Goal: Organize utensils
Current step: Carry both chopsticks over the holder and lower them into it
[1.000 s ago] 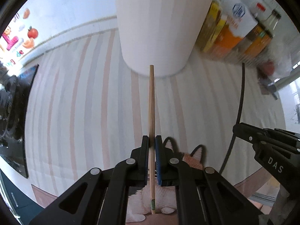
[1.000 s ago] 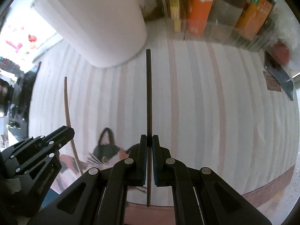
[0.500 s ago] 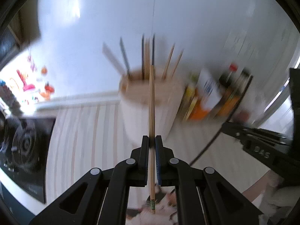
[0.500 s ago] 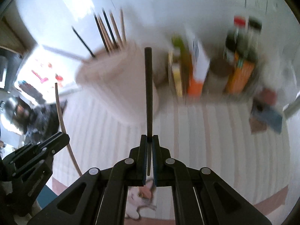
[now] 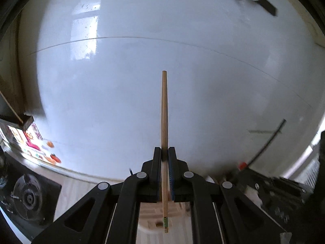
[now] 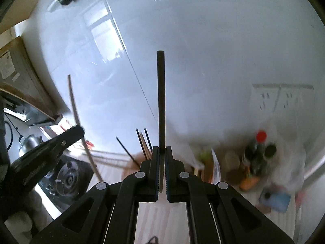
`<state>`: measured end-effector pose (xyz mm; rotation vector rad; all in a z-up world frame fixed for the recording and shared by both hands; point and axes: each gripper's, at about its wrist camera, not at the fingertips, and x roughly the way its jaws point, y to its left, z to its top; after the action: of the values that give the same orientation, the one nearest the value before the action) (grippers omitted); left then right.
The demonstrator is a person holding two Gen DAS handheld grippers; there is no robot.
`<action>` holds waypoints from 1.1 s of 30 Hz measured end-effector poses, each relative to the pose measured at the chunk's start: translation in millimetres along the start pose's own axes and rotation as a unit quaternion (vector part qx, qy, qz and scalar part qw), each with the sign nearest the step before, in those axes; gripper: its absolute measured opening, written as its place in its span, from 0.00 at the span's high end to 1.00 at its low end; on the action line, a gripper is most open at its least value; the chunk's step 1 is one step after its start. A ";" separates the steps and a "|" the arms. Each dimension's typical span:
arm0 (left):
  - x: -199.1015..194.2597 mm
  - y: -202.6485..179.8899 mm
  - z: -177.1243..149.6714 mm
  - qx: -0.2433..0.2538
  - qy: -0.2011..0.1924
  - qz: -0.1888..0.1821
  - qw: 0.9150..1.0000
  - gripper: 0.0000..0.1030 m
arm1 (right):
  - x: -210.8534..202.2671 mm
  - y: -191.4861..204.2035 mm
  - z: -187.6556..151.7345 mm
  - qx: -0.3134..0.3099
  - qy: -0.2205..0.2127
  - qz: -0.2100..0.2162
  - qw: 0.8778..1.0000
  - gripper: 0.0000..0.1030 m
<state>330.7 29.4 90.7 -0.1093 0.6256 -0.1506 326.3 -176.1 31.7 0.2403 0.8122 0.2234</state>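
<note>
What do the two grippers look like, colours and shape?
Both the left gripper and the right gripper are matte black, with angular linkage arms that have triangular cut-outs, round silver pivot pins, and two flat parallel fingers lined with blue ribbed pads. No sleeve or hand shows.

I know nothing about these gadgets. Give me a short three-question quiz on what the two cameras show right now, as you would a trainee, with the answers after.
1. True or false: the left gripper is shut on a pale wooden chopstick.
2. What is the right gripper holding? A) a metal spoon B) a slim black chopstick C) nothing
3. Fill in: in the right wrist view, a bottle with a ____ cap stands among the blurred condiment bottles on the right.

Key: 1 true; 2 B; 3 red.
</note>
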 end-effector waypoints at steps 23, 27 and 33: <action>129.6 40.9 -31.3 -0.028 0.059 0.043 0.997 0.96 | 122.3 14.8 13.4 -0.007 0.079 -0.007 0.997 0.95; 122.2 35.4 -25.9 -0.030 0.051 0.039 0.998 0.96 | 126.6 14.4 10.6 -0.006 0.084 -0.008 0.996 0.95; 114.2 31.5 -29.4 -0.017 0.019 0.030 0.999 0.96 | 124.4 15.8 11.2 -0.008 0.075 -0.009 0.997 0.95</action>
<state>408.1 38.9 -3.2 -0.1201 0.6687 -0.0844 415.9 -126.8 -41.7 0.2034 0.9604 0.2333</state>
